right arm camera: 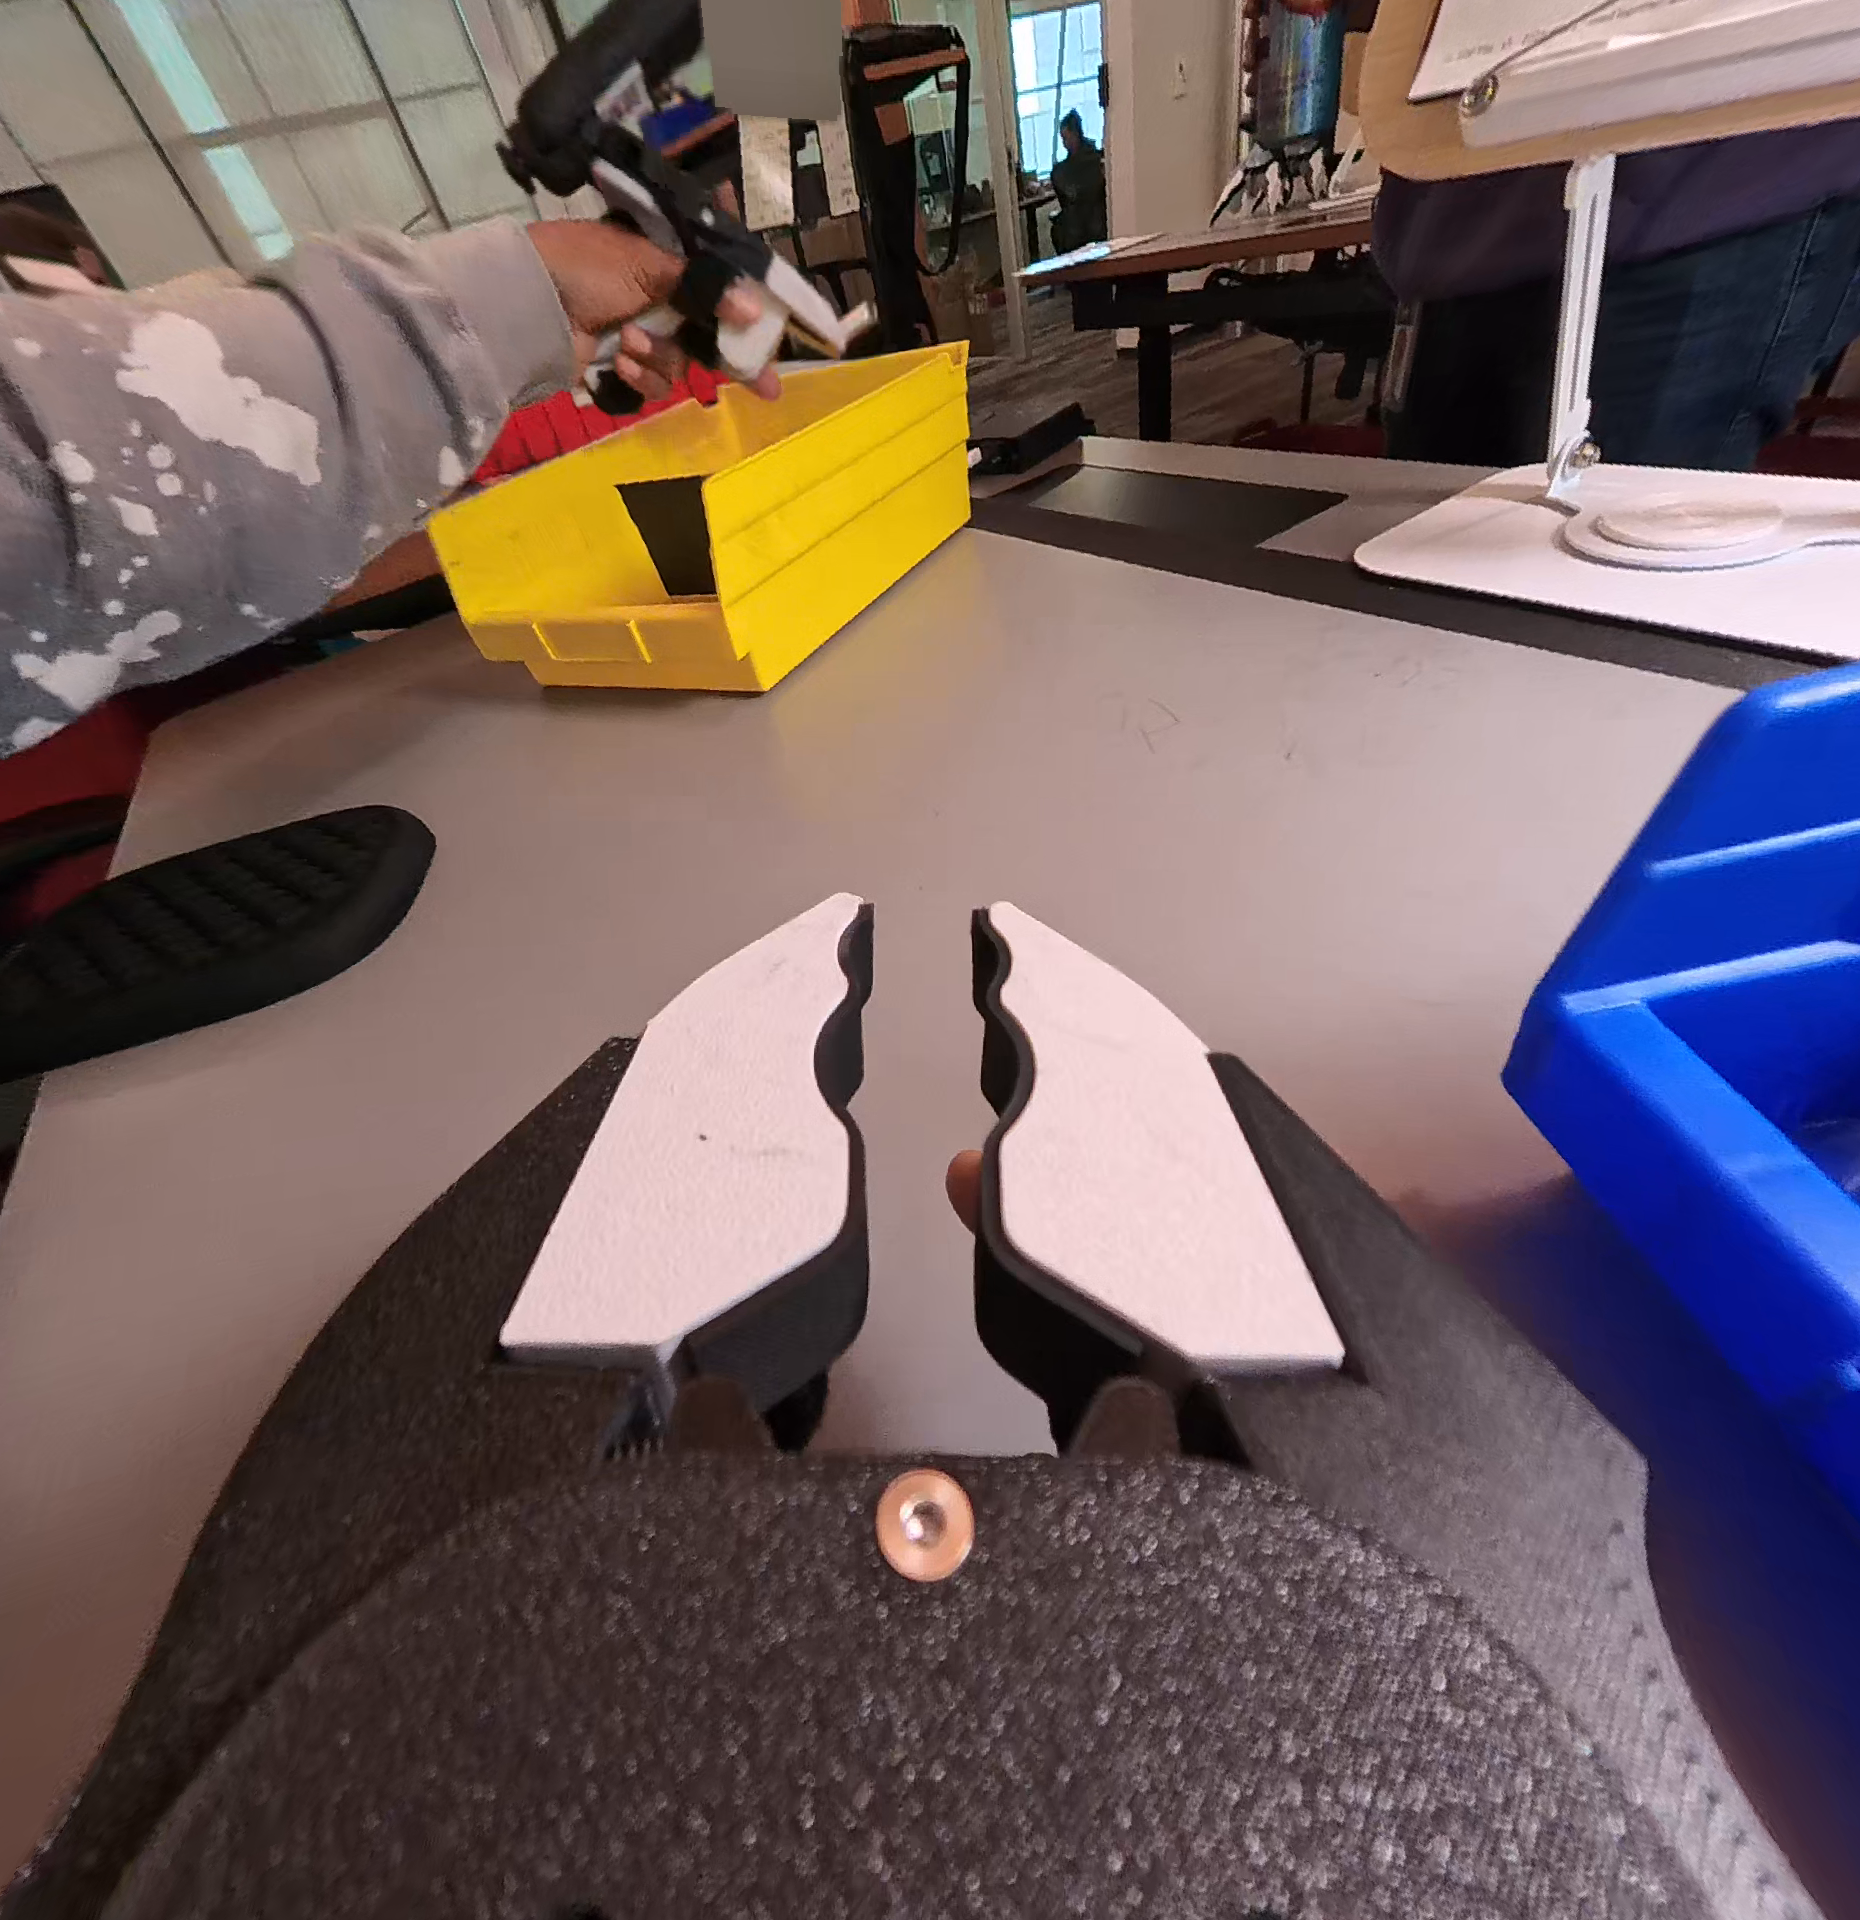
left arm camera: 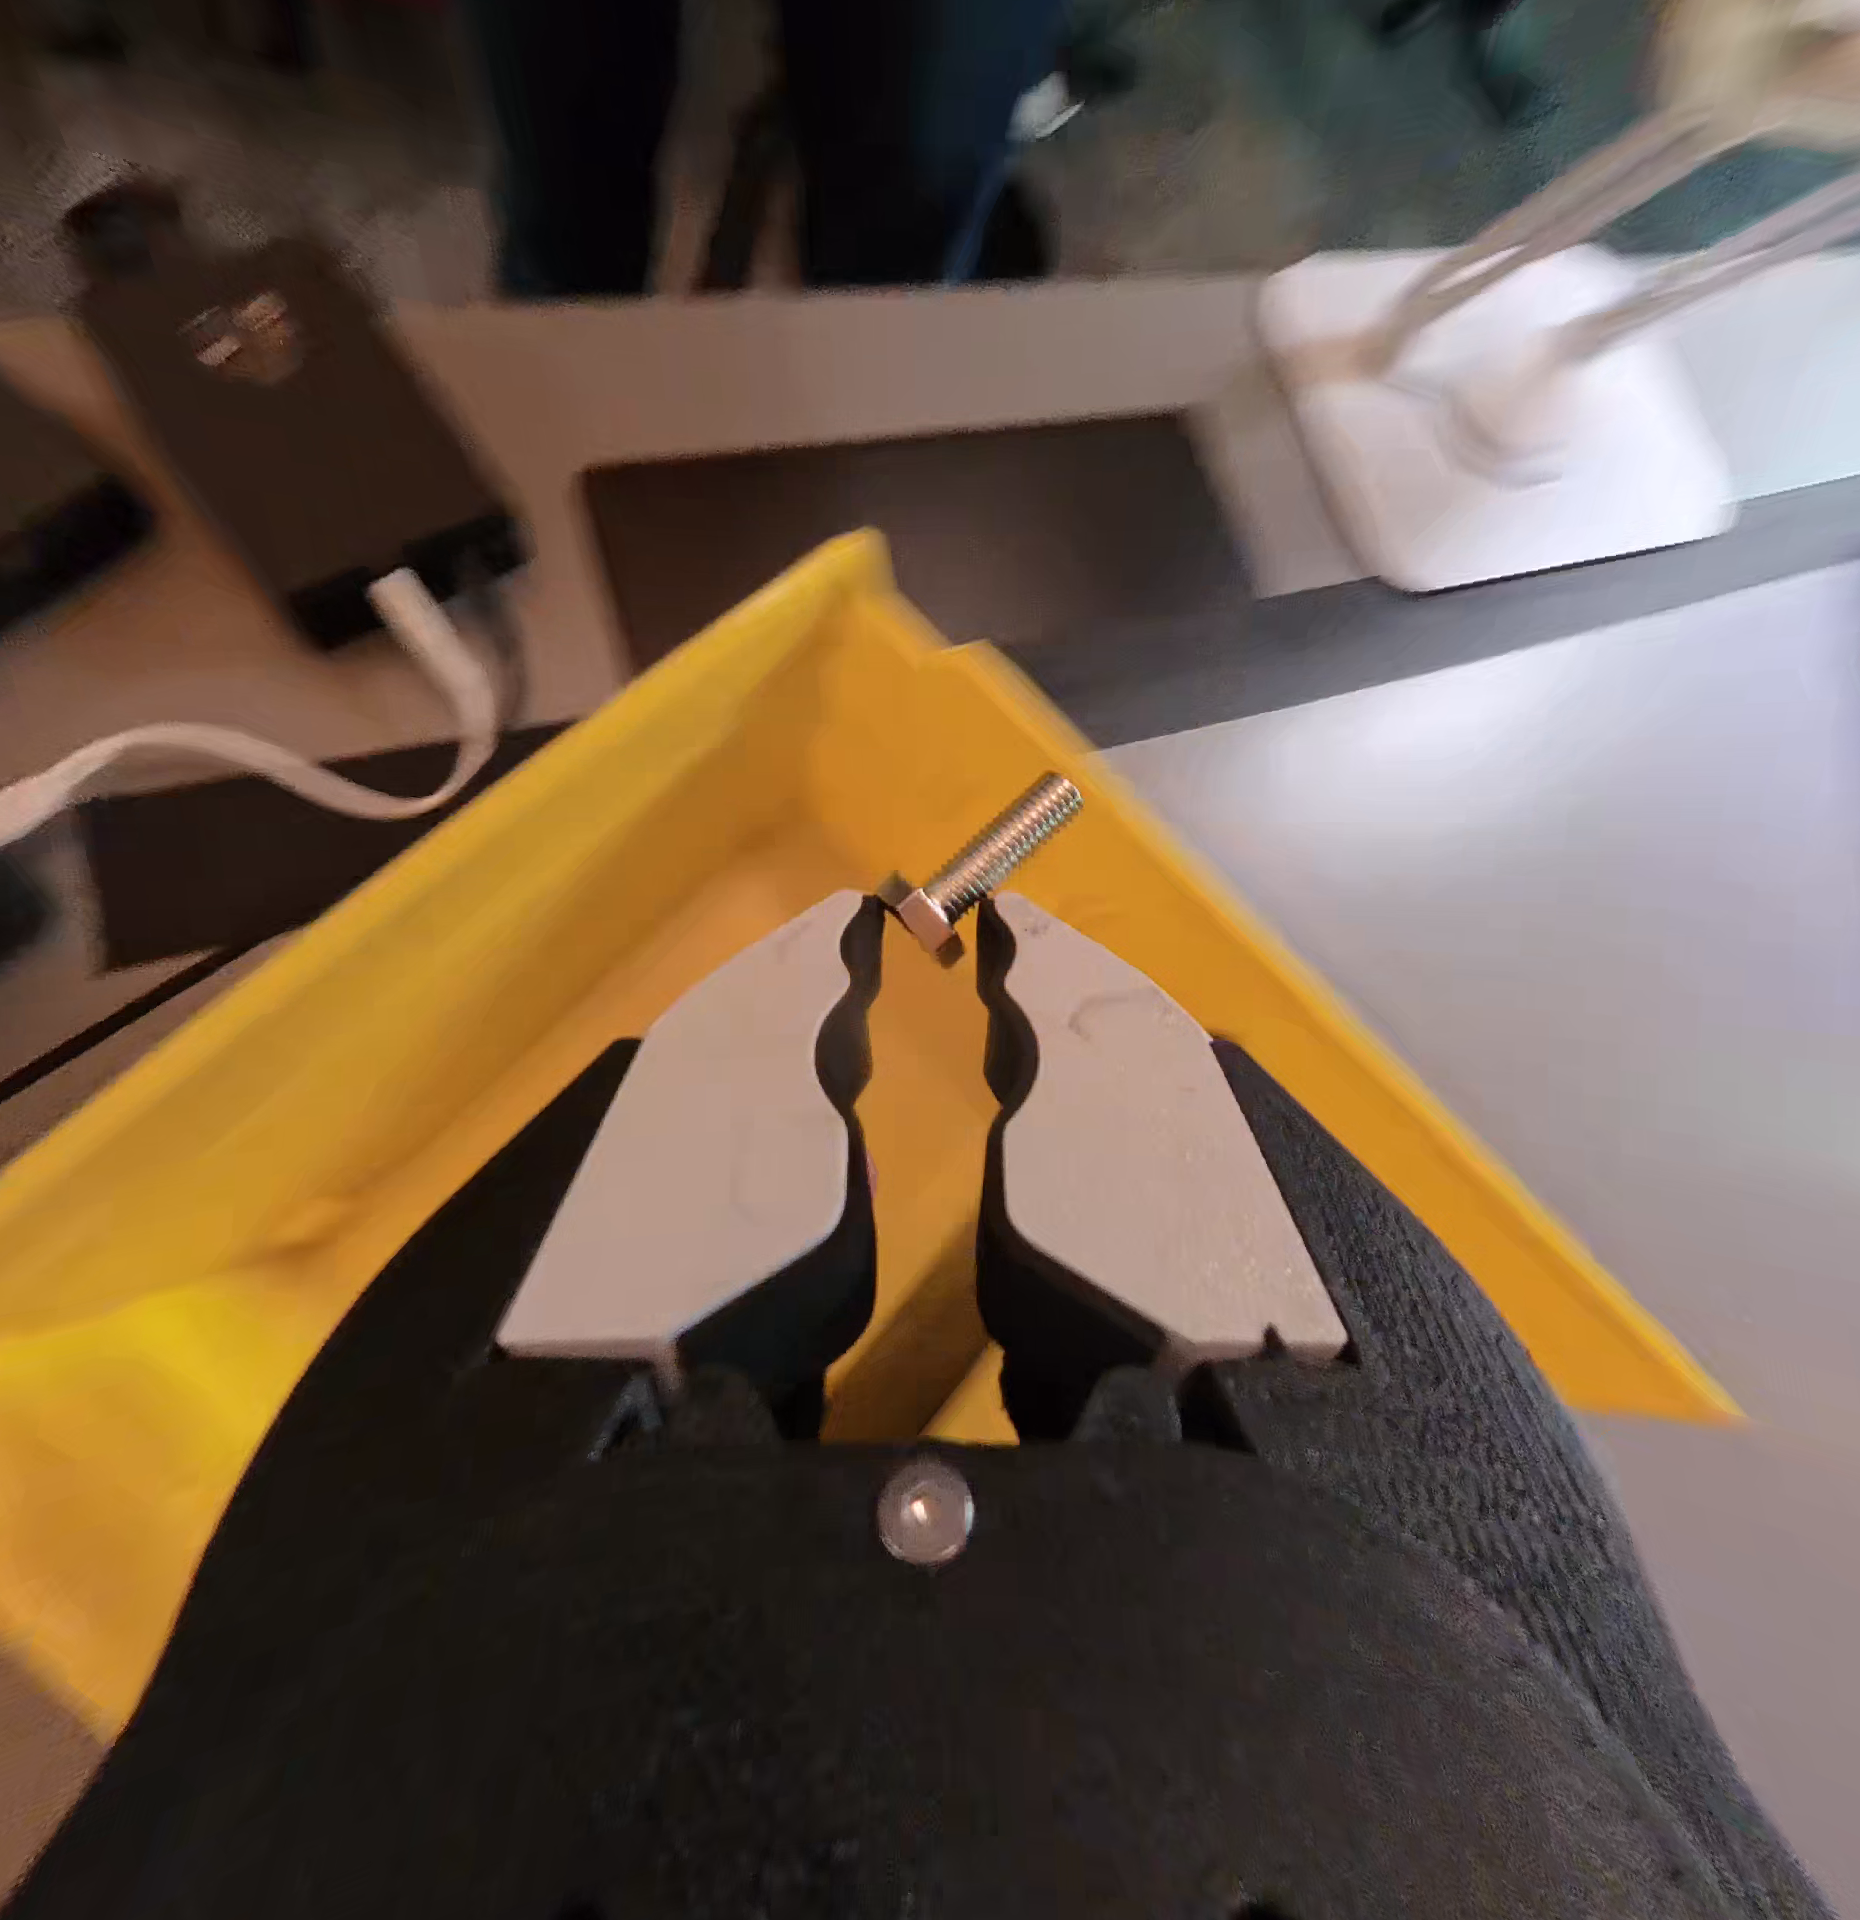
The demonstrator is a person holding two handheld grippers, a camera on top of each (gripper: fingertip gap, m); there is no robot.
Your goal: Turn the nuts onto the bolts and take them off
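Note:
In the left wrist view my left gripper (left arm camera: 931,914) is shut on the hex head of a silver bolt (left arm camera: 993,862). The threaded shaft points up and to the right, above a yellow bin (left arm camera: 552,935). The right wrist view shows the same yellow bin (right arm camera: 832,509) at the far left of the grey table (right arm camera: 1113,748), with the left gripper (right arm camera: 801,312) held above it in a hand. My right gripper (right arm camera: 921,920) is open and empty, low over the table near its front. No nut is visible.
A blue bin (right arm camera: 1726,1039) stands close at my right. A white lamp base (right arm camera: 1653,540) sits at the back right; it also shows in the left wrist view (left arm camera: 1487,436). A black armrest (right arm camera: 188,925) is at the left edge. A dark device with a white cable (left arm camera: 313,447) lies behind the yellow bin.

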